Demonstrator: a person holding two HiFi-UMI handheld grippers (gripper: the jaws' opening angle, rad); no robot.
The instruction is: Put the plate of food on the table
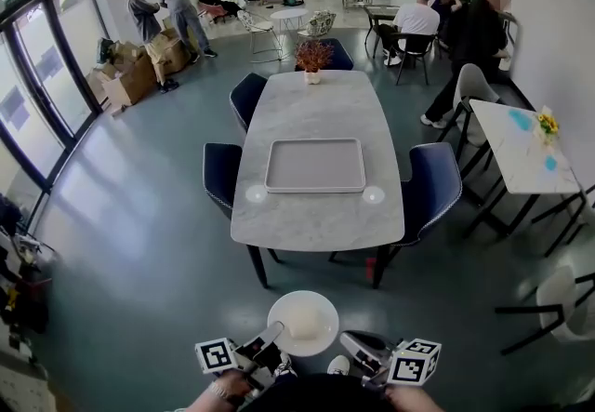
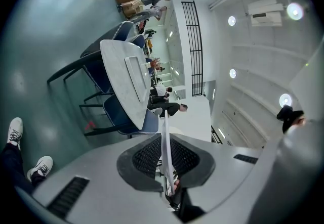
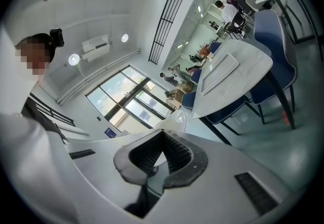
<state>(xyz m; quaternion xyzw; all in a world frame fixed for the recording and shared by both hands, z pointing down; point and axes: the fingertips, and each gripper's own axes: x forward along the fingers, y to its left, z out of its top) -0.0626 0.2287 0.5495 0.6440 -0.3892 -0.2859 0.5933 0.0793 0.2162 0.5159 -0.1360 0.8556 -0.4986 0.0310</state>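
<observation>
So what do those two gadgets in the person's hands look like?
Both the left gripper and right gripper are pale grey plastic, with two jaws lined by dark ribbed pads. Each carries a white cube printed with black square markers.

The plate (image 1: 276, 319) looked like smooth white glazed ceramic, faintly shiny. The table (image 1: 316, 108) had a pale, polished top (marble, by its veining), and the tray (image 1: 316, 166) on it was matt grey. The chairs (image 1: 435, 185) wore dark blue cloth, the floor (image 1: 130, 233) shone glossy grey, and the pads (image 2: 147, 160) of the left gripper (image 2: 164, 142) were ribbed, matt black.
</observation>
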